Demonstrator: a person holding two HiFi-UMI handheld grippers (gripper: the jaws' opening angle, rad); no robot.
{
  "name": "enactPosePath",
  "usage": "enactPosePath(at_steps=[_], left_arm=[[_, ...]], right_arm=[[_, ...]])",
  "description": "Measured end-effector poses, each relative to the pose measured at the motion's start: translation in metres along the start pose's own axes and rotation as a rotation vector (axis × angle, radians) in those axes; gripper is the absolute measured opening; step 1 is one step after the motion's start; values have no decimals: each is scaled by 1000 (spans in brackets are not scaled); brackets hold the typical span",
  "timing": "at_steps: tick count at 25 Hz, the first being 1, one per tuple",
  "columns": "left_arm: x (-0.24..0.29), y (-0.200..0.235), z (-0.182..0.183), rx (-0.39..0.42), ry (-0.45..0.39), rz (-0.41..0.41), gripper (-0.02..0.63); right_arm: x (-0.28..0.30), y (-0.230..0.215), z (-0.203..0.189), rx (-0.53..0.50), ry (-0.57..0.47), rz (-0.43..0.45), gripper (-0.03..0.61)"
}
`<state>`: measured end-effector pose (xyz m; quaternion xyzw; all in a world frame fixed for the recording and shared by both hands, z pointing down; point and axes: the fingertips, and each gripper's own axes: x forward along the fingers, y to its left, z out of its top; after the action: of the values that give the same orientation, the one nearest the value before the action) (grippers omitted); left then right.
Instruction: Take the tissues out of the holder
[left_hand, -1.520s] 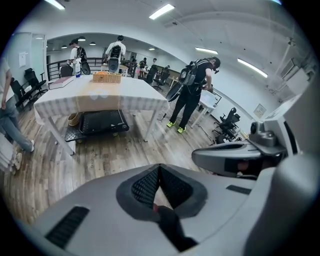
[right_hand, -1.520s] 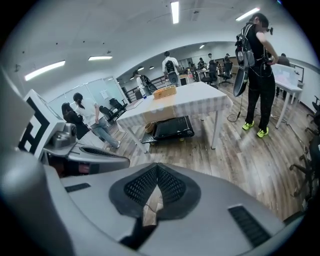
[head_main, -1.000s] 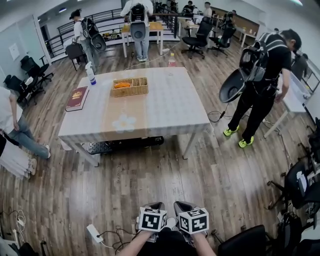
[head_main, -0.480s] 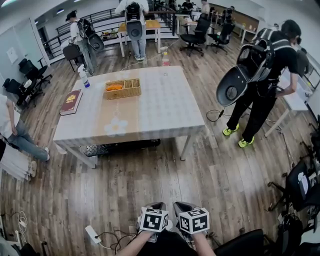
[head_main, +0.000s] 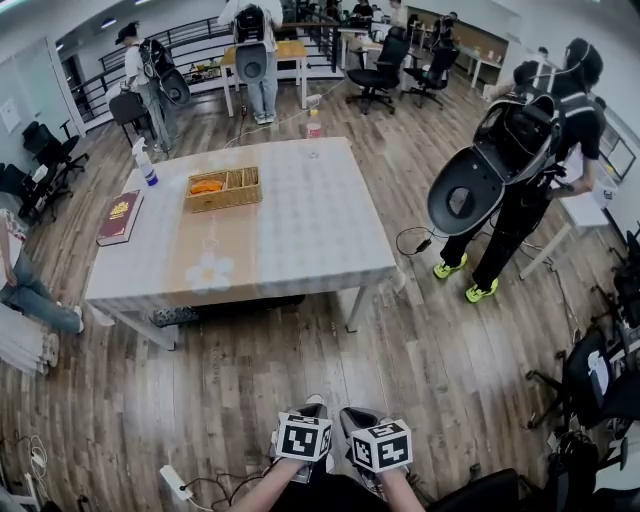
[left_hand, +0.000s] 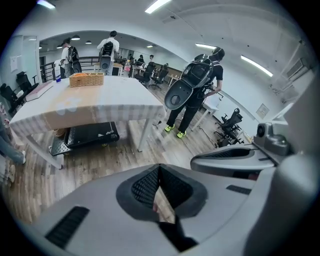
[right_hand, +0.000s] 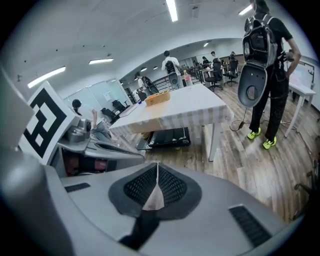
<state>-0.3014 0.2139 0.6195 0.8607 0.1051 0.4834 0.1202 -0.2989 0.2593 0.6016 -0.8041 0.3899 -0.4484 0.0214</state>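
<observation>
Standing well back from the table (head_main: 300, 235), the person holds both grippers low at the near edge of the head view, side by side over the wooden floor (head_main: 250, 380). The left gripper (left_hand: 159, 169) has its jaws closed together: the dark ribbed pads meet at the tip, leaving only a thin wedge of floor visible lower down, with nothing between them. The right gripper (right_hand: 157, 169) is in the same state, with its pads pressed tip to tip and nothing gripped. Their marker cubes sit just beside each other, the left one slightly farther left and higher in the head view.

The wicker holder (head_main: 222, 203) stands on the far left part of the table, well apart from both grippers. An orange thing (head_main: 206, 186) lies in its left end; whether that is the tissues cannot be told from here. A dark red book (head_main: 119, 218) lies flat near the table's left edge, to the left of the holder. A spray bottle (head_main: 146, 165) stands upright at the far left corner. Another small bottle (head_main: 313, 124) stands at the far edge, right of the holder. The cloth is pale and checked, with a faint flower mark (head_main: 208, 270) towards its near left.

To the right of the table, a person in black (head_main: 520, 150) with a large backpack bends over a small side table. A white power strip (head_main: 172, 486) lies on the floor left of the grippers.
</observation>
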Motion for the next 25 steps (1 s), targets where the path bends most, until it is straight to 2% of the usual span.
enactPosePath(at_steps=[7, 17, 21, 25], left_arm=[[25, 19, 70, -10, -22, -5, 6], [50, 79, 159, -51, -69, 2, 6], [61, 106, 184, -58, -79, 12, 6], [67, 119, 198, -67, -83, 18, 6]], right_arm=[[25, -32, 69, -7, -6, -6, 17], [79, -48, 172, -89, -10, -16, 17], [108, -49, 194, -121, 15, -10, 17], [121, -51, 209, -111, 12, -3, 17]])
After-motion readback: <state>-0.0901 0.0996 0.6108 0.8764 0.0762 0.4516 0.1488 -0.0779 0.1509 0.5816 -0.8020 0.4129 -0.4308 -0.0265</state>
